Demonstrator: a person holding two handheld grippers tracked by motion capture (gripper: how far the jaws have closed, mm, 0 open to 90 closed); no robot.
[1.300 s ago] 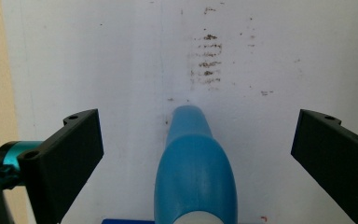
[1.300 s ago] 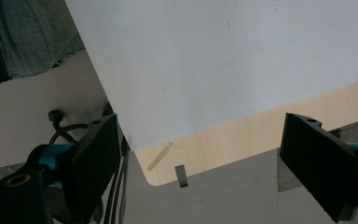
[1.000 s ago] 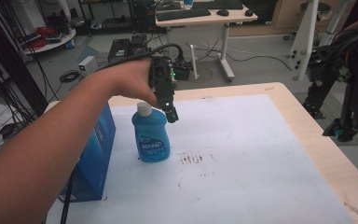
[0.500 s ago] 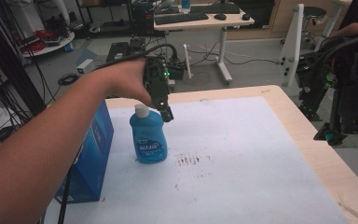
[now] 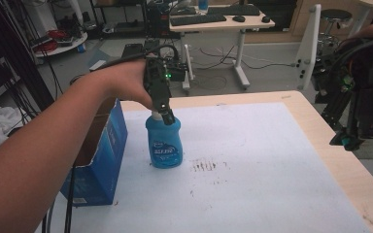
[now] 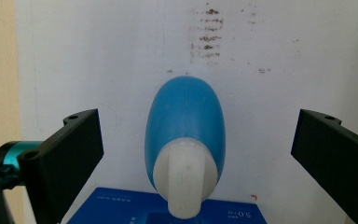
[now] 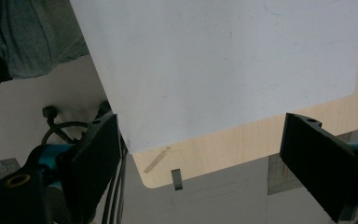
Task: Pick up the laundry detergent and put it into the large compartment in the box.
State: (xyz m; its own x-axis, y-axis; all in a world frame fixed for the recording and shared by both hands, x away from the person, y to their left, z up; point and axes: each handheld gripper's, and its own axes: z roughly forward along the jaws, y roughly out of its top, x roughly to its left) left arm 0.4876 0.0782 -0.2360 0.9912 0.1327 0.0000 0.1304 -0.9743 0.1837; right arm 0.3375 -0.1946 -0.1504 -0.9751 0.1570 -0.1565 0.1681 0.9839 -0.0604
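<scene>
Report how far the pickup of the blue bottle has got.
Done: the left gripper sits above the blue bottle, its jaws wide apart on either side of the white cap. In hand: lining up on the cap; nothing is clamped. Left: close and lift; the bottle stands on the white mat beside the blue box. The right gripper hangs open off the table's right edge.

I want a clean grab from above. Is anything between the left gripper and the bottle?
Nothing visible. The left gripper hangs open right above the bottle, its jaws wide on either side of the white cap. The blue box stands beside the bottle, not between.
</scene>
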